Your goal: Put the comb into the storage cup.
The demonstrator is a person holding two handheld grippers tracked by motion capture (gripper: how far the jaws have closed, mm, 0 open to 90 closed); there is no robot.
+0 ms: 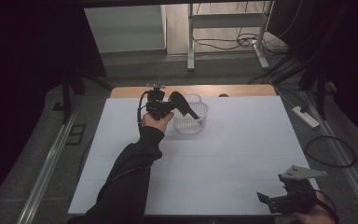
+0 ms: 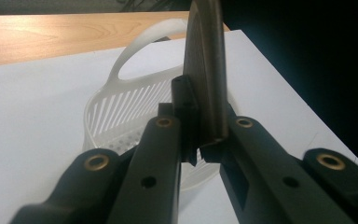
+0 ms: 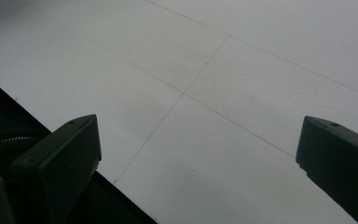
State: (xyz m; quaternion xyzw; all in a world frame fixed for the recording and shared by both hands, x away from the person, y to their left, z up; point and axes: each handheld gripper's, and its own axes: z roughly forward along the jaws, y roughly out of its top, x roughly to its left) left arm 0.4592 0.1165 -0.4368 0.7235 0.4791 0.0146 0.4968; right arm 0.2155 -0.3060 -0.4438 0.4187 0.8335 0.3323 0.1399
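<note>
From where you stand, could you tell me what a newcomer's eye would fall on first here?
First, the left claw at the far side of the white table, shut on a dark curved object that reaches over the rim of a white slotted basket. Next, the right claw at the table's near right corner, jaws wide open over bare surface with nothing between them.
</note>
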